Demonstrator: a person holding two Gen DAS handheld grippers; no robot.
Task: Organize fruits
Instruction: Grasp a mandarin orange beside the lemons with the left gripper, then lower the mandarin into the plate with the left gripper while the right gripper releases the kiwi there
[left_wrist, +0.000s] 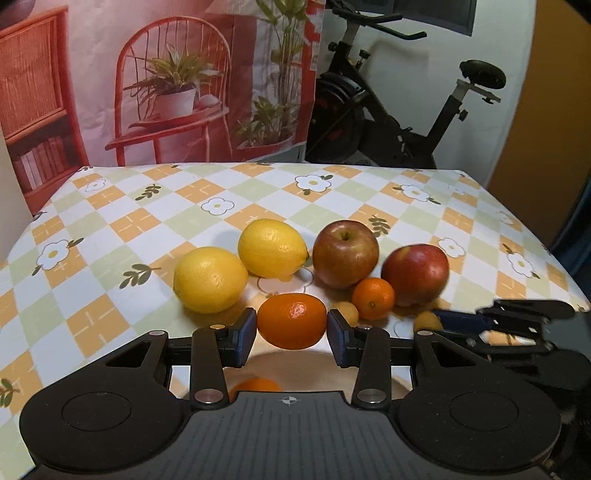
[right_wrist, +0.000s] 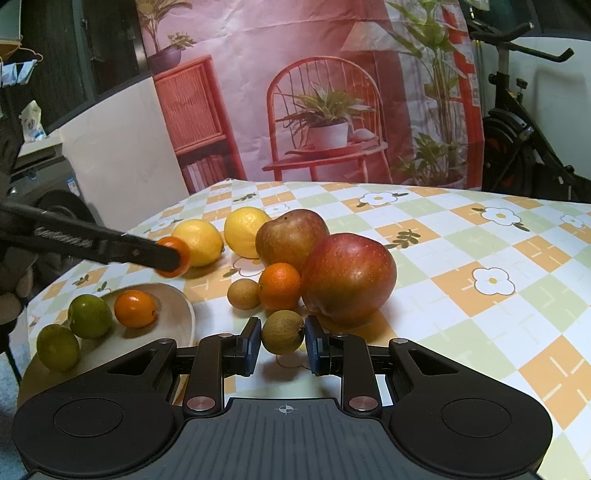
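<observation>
Fruits were spread over the table (left_wrist: 110, 206), which was covered with a checked orange, green and white flowered cloth. In the left wrist view, a glossy orange mandarin (left_wrist: 291, 320) was clamped between the blue pads of the left gripper (left_wrist: 291, 334) and held above the table. Behind it lay two yellow lemons (left_wrist: 210, 279), touching each other, then two red apples (left_wrist: 345, 254), with a smaller orange mandarin (left_wrist: 373, 298) between them at the front. At the right, the right gripper (left_wrist: 439, 320) was seen closed on a small tan round fruit (left_wrist: 426, 321).

In the right wrist view, that small tan round fruit (right_wrist: 283, 331) was pinched between the pads of the right gripper (right_wrist: 283, 341), just in front of the larger red apple (right_wrist: 347, 277). A second tan fruit (right_wrist: 243, 293) rested beside the smaller mandarin. At the left, a pale round plate (right_wrist: 181, 306) carried an orange mandarin (right_wrist: 135, 308) and a green lime (right_wrist: 89, 316), while another green lime (right_wrist: 58, 347) lay at its near edge.
</observation>
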